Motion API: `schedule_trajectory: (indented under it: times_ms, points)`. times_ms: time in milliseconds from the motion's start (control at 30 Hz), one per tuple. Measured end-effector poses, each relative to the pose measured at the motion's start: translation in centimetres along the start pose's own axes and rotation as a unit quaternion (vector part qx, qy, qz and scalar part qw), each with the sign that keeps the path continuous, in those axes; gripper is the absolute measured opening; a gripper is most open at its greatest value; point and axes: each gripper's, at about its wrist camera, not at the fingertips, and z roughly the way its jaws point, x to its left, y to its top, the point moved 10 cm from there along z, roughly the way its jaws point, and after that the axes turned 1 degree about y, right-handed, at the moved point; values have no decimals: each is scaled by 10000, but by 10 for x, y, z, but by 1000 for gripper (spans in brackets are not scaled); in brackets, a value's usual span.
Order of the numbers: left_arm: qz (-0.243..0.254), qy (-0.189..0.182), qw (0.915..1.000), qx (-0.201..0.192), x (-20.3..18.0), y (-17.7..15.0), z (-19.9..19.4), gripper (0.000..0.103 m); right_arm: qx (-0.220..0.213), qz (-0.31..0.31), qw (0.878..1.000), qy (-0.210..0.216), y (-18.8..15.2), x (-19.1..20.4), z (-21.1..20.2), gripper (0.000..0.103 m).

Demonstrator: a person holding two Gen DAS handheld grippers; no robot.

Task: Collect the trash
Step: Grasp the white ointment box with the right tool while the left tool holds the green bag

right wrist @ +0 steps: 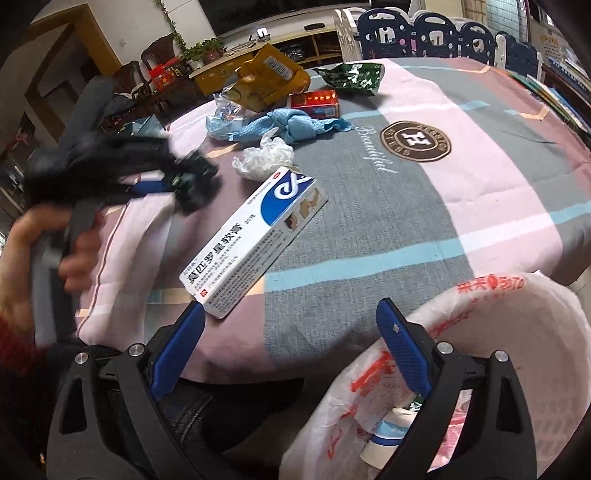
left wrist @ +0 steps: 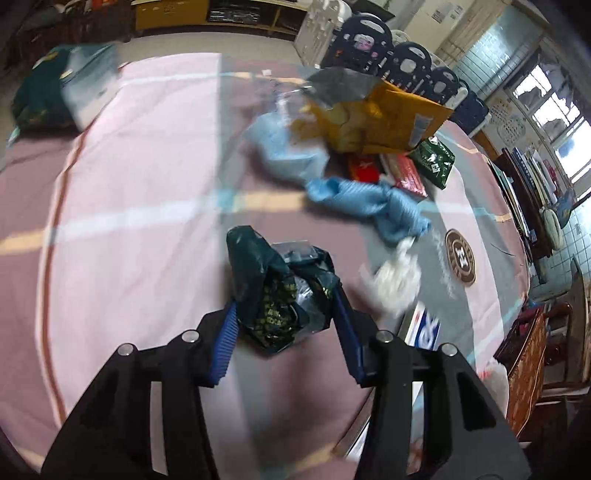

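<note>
My left gripper is shut on a crumpled dark green wrapper and holds it above the table. It appears blurred in the right wrist view, with the wrapper in it. My right gripper is open and empty at the table's near edge, just before a white and blue medicine box. A white plastic trash bag with red print hangs open at the lower right, with trash inside. Crumpled white plastic, a blue cloth, a red box, a yellow bag and a green packet lie farther back.
The table wears a pink, grey and blue striped cloth with a brown round emblem. Navy and white plastic chairs stand behind it. A dark green bag and a pale box lie at the far left corner.
</note>
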Motion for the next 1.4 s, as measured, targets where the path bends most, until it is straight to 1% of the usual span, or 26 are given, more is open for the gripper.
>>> schedule_trajectory:
  times_ms: [67,133,167,200,233,333,400,433,467,500,567,600,667,767,800,867,900,933,967,1033,1100,1200,1267,1333,1367,1400]
  points:
    - [-424,-219,9988,-49,22,-16,-15,52,35,-27,10000,59,-1,7,4,92]
    - [-1048,-410,9936,-68,43,-27,-26,61,53,-176,9998,61,0,17,7,92]
    - [-1271,-478,9907,-93,48,-32,-31,70,61,-234,9997,25,0,19,8,92]
    - [-1425,-591,9880,-99,49,-34,-34,73,60,-271,9996,-42,0,20,9,92]
    - [-1432,-733,9869,-97,45,-37,-38,73,50,-270,9996,-61,0,20,8,92]
    - [-1075,-900,9900,-162,19,-40,-51,73,16,-282,9994,-204,-1,12,3,92]
    - [-952,-1391,9856,-128,-7,-42,-57,72,-53,-254,9991,-338,-1,1,-5,92]
    - [-941,-1768,9797,8,-24,-45,-56,72,-73,-225,9990,-369,-2,-5,-9,92]
    - [-947,-1998,9751,161,-38,-48,-51,72,-88,-196,9990,-398,-3,-10,-13,92]
    - [-956,-2061,9734,299,-46,-51,-44,72,-92,-180,9989,-425,-3,-13,-14,92]
    - [-955,-1947,9748,531,-56,-58,-24,71,-107,-184,9984,-522,-4,-21,-19,92]
    - [-1002,-1990,9723,705,-62,-64,-14,71,-126,-180,9981,-571,-4,-25,-22,92]
    - [-1129,-2168,9646,989,-73,-75,-1,71,-167,-130,9980,-593,-4,-31,-28,92]
    - [-1114,-2301,9597,1170,-91,-85,9,71,-187,-89,9980,-598,-7,-37,-32,92]
    - [-1129,-2446,9551,1232,-99,-88,10,71,-191,-103,9978,-630,-8,-38,-32,92]
    - [-1186,-2858,9404,1411,-117,-94,11,71,-165,-147,9975,-669,-9,-38,-29,92]
    - [-1184,-2981,9356,1474,-123,-96,10,71,-152,-152,9976,-653,-9,-37,-28,92]
    - [-1164,-3004,9355,1452,-124,-95,9,71,-151,-153,9979,-608,-9,-35,-26,92]
    - [-1151,-2965,9385,1342,-122,-91,5,71,-157,-171,9982,-561,-7,-32,-25,92]
    - [-1149,-2783,9491,930,-105,-76,-9,71,-173,-289,9982,-503,-3,-24,-20,92]
    - [-1154,-2390,9636,311,-78,-56,-30,75,-204,-433,9976,-507,2,-17,-14,92]
    - [-962,-1481,9822,-644,-30,-25,-66,87,-297,-578,9962,-576,12,-11,1,92]
    - [-828,-1029,9874,-872,-5,-13,-74,91,-300,-604,9956,-657,16,-11,14,92]
    - [-780,-796,9899,-881,17,-7,-74,93,-191,-590,9962,-613,16,-11,27,90]
    - [-797,-753,9903,-849,26,-5,-71,93,-173,-584,9960,-650,16,-11,30,87]
    - [-821,-744,9903,-834,34,-4,-70,93,-152,-597,9957,-695,17,-12,33,78]
